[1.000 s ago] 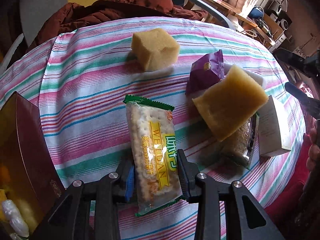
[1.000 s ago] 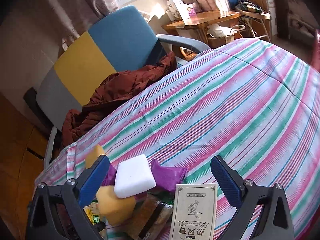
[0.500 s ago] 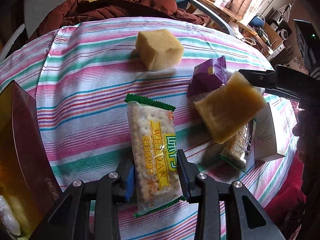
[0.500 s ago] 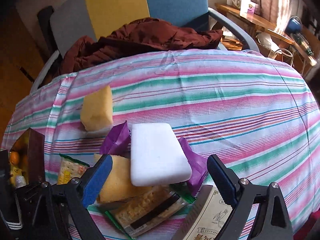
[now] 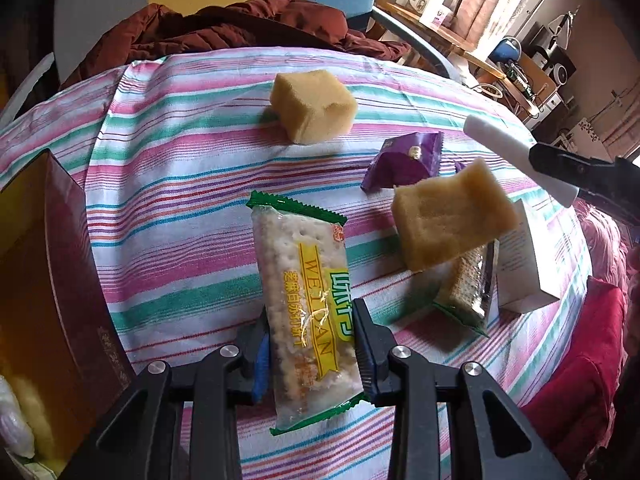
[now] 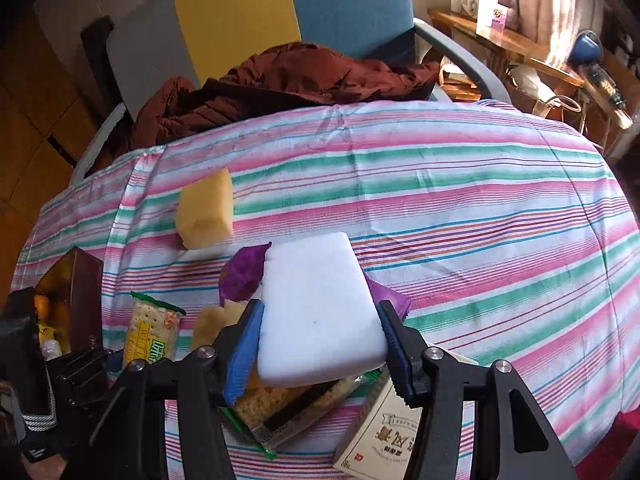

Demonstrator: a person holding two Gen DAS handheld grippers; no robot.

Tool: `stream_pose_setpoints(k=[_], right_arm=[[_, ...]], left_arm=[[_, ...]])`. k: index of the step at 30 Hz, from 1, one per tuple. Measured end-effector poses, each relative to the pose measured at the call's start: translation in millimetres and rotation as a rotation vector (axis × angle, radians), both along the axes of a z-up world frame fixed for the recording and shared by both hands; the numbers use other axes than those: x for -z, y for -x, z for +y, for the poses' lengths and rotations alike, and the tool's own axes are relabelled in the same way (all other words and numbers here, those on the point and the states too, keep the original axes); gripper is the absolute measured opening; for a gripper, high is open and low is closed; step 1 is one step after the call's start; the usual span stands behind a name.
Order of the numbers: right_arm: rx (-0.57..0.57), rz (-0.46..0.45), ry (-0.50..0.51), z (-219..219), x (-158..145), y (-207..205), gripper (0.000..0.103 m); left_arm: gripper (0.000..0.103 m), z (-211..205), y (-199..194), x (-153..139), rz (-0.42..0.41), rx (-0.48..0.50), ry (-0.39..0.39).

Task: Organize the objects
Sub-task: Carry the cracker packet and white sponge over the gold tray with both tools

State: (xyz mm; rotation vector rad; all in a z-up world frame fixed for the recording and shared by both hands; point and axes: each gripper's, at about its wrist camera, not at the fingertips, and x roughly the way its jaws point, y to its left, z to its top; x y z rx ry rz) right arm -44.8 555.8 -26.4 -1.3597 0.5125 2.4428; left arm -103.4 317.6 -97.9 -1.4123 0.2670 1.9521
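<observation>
My left gripper (image 5: 312, 344) is shut on a green-edged cracker packet (image 5: 304, 300) marked WEIDAN, over the striped tablecloth (image 5: 180, 184). My right gripper (image 6: 320, 344) is shut on a white foam block (image 6: 316, 312), held above the pile; the block also shows at the right of the left wrist view (image 5: 516, 156). A yellow sponge cube (image 5: 312, 106) sits further back. A flatter yellow sponge (image 5: 452, 220) leans on a second cracker packet (image 5: 470, 284). A purple sachet (image 5: 404, 160) lies behind it.
A dark red open box (image 5: 60, 280) with items inside stands at the left. A white printed carton (image 5: 524, 256) lies at the right near the table edge. A chair with a maroon jacket (image 6: 280, 84) stands behind the table.
My right gripper has closed on the white foam block and lifted it off the pile. My left gripper still holds the cracker packet, barely moved.
</observation>
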Motion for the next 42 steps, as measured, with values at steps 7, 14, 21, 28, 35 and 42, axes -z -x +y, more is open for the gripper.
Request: stream_pose_setpoints(k=[7,14,21,28,35,42], right_arm=[[0.012,0.168,0.008,-34,-41,-35,0.057],[-0.11,0.236,0.041,-103,-50,-36,0.057],[-0.25,0.25,0.081,-177,-45,-23,0.057],[-0.386,0.203,0.097,-241,-31,3,0.057],[-0.483,0.153,0.077,-287,-20,30,0.058],[-0.473,0.156,0.067,-310,-20,60,0.061]], left_arm=[[0.035,-35,-26,-33,0.045,-0.012,-0.094],[0.035,-97,-42,-64,0.091,-0.07,-0.16],[0.035,-175,-26,-80,0.112,-0.209,-0.186],[0.035,-246,5,-81,0.126,-0.333,-0.154],[0.035,-276,41,-73,0.128,-0.397,-0.1],[0.048,-287,74,-70,0.186,-0.458,-0.06]])
